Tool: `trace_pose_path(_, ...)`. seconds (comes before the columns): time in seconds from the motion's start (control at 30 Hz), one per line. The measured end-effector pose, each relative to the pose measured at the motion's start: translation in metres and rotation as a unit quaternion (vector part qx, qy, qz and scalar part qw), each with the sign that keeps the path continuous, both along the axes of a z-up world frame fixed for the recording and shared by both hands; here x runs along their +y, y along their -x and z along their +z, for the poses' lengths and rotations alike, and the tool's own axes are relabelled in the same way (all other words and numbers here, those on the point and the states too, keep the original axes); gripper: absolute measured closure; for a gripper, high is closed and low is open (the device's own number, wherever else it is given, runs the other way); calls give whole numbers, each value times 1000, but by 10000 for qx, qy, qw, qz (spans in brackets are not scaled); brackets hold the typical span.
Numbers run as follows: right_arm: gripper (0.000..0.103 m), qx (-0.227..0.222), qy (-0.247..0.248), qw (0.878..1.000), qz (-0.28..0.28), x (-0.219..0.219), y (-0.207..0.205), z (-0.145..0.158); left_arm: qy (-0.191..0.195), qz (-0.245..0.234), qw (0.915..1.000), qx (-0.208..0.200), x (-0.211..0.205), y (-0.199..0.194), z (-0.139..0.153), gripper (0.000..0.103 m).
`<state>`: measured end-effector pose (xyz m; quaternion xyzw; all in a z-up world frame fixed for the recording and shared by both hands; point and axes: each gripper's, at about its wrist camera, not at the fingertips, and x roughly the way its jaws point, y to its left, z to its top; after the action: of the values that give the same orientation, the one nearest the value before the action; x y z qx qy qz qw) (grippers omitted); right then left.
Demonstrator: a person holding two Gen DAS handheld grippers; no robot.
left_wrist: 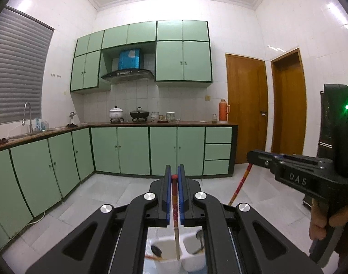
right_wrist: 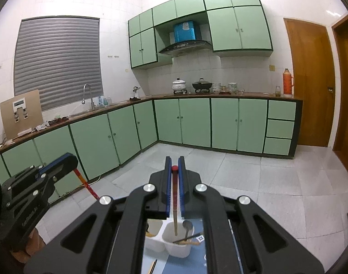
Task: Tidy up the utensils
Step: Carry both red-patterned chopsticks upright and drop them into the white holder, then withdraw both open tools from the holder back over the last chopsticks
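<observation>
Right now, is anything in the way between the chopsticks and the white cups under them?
Nothing visible. Each gripper, left and right, is shut on one chopstick that hangs straight down over the white cups. The cups are open on top, with only a spoon and other sticks inside.
</observation>
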<state>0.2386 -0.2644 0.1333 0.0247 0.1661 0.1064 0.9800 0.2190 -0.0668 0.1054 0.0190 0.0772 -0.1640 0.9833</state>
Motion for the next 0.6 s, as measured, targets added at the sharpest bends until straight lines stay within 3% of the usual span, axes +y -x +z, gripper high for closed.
trace_pose_path(0.17, 98, 218, 29, 9997, -44, 0, -28, -25, -1, 73, 9999, 124, -8, -34, -19, 98)
trace_pose_path(0.47, 97, 753, 49, 9971, 64, 6, -49, -70, -116, 108, 9956, 925, -6, -80, -70, 97)
trace_pose_path(0.6, 93, 875, 56, 9961, 31, 7, -47, -79, -103, 143, 9936, 1115, 0, -86, -79, 87)
